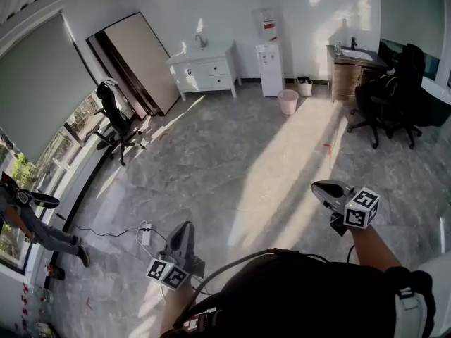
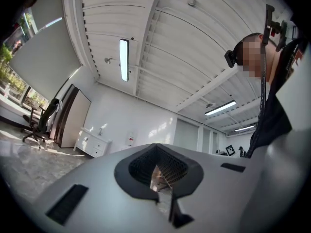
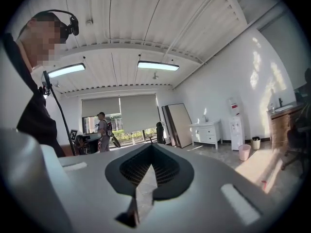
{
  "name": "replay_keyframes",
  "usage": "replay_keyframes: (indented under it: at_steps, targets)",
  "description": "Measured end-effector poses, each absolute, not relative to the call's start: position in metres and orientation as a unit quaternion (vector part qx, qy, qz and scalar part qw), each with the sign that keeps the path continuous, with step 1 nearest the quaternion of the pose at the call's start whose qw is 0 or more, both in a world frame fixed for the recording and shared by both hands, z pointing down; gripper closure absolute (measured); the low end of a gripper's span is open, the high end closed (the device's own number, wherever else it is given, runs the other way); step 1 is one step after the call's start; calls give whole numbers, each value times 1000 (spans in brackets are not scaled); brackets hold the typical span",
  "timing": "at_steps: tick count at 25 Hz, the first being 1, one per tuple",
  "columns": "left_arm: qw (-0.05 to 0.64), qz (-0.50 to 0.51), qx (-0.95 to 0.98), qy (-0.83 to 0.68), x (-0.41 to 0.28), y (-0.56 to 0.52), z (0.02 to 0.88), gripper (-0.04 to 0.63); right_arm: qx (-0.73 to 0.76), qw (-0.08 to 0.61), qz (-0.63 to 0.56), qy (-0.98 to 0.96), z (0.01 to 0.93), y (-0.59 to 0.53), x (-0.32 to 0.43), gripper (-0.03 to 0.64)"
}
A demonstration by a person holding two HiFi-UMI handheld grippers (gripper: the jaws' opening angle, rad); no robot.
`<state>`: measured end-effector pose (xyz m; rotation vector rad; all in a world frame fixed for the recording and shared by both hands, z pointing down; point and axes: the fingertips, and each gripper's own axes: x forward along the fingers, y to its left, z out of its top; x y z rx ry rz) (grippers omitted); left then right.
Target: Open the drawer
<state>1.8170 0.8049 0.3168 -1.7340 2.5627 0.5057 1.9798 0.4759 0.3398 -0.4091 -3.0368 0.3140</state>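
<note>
- My left gripper (image 1: 185, 228) sits low in the head view, left of centre. Its jaws are pressed together with nothing between them.
- In the left gripper view the left gripper (image 2: 156, 177) shows the two dark pads meeting, with only a thin sliver of floor visible through the seam. It touches nothing.
- My right gripper (image 1: 321, 188) is at the lower right of the head view, with its marker cube (image 1: 362, 208) just behind the jaws.
- In its own view the right gripper (image 3: 145, 178) has its pads drawn together too, leaving a narrow light wedge and no object in it. It is also clear of everything.
- The white drawer cabinet (image 1: 205, 70) stands against the far wall, top centre of the head view. It is well apart from both grippers, with a wide stretch of grey floor (image 1: 232, 167) between.
- Its drawer fronts look flush, though they are too small for me to be certain.
- In the left gripper view the cabinet (image 2: 94, 144) lies left of the jaws and far beyond them.
- In the right gripper view the cabinet (image 3: 206, 132) lies right of the jaws, also far off.
- Beside the cabinet in the head view is a water dispenser (image 1: 268, 69) on its right and a leaning panel (image 1: 137, 62) on its left.
- A pink bin (image 1: 287, 101) stands on the floor in front of the dispenser.
</note>
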Motion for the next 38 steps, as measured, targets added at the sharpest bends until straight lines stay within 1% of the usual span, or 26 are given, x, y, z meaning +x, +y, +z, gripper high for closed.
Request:
replay_keyframes:
  at_steps: [6, 9, 13, 16, 22, 26, 30, 38]
  targets:
    - [34, 185, -494, 849, 1797, 752, 294, 598, -206, 28, 85, -975, 321, 398, 1900, 618]
    - [33, 195, -459, 866, 1781, 735, 299, 598, -244, 23, 76, -966, 312, 378, 1865, 618]
    - [31, 184, -462, 867, 1773, 700, 297, 598, -271, 30, 87, -958, 319, 359, 1825, 618]
    - [23, 166, -438, 883, 1754, 703, 303, 598, -285, 40, 90, -953, 331, 351, 1802, 618]
    - [20, 187, -422, 887, 1709, 707, 313, 598, -277, 52, 104, -954, 344, 340, 1750, 618]
    - [20, 198, -439, 876, 1660, 713, 319, 598, -280, 58, 75, -955, 345, 363, 1711, 618]
    - [21, 180, -457, 871, 1586, 732, 322, 598, -245, 49, 76, -965, 335, 373, 1656, 618]
    - [33, 169, -485, 858, 1460, 797, 288, 598, -229, 28, 60, -971, 299, 452, 1546, 618]
